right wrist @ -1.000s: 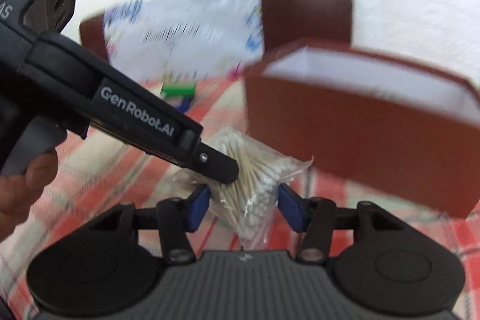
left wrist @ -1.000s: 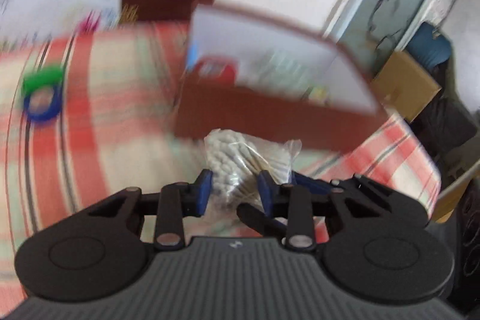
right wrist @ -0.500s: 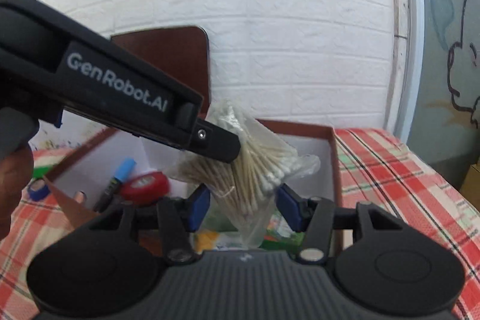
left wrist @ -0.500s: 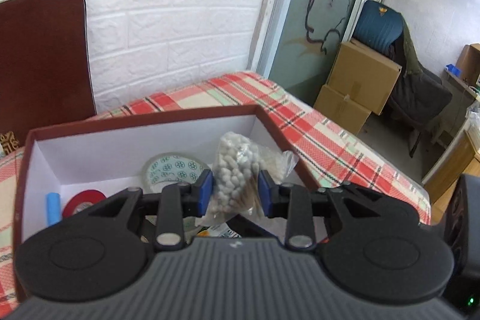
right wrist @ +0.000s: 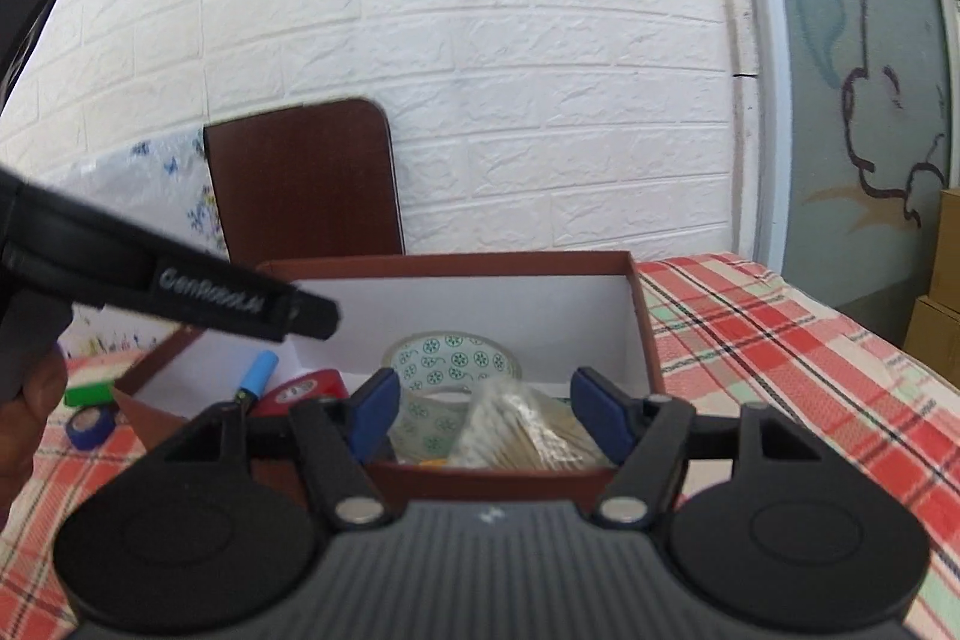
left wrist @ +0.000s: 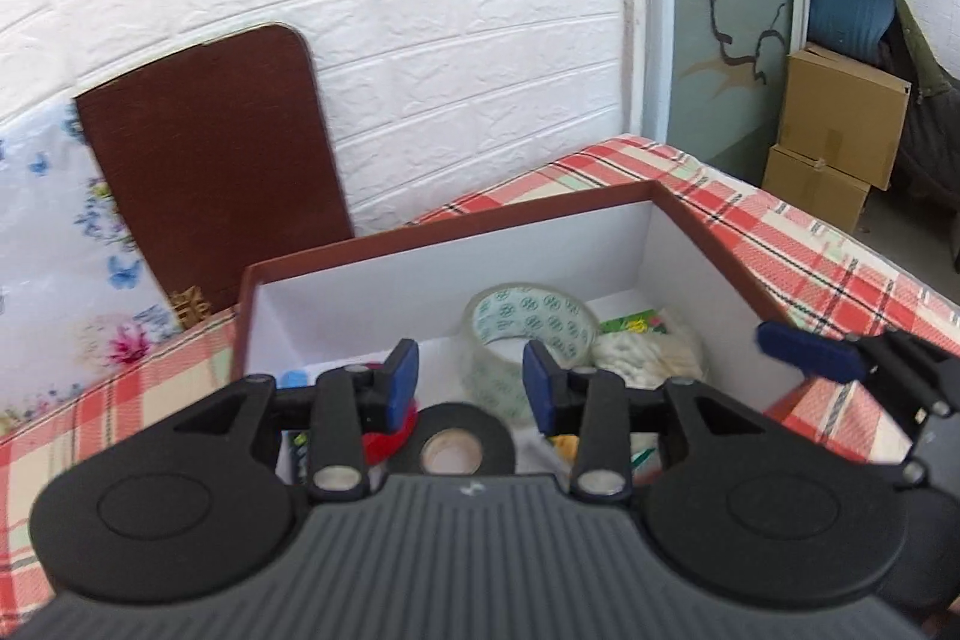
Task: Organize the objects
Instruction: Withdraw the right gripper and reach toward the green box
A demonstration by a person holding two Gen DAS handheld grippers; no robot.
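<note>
Now the bag of cotton swabs [right wrist: 528, 430] lies inside the box [right wrist: 645, 334], beside the clear tape roll [right wrist: 450, 358]; light, crinkly, probably slippery, best pinched mid-bundle. Left gripper [left wrist: 470, 377] and right gripper [right wrist: 483, 412] both gape, holding nothing.

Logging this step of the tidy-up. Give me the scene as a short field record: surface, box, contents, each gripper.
surface: table with red plaid cloth
container: open brown box, white inside
contents: bag of cotton swabs, patterned clear tape roll, red tape roll, blue marker, black tape roll
outside box: blue tape roll, green item
left gripper: open, empty, over the box
right gripper: open, empty, swab bag below it inside the box
</note>
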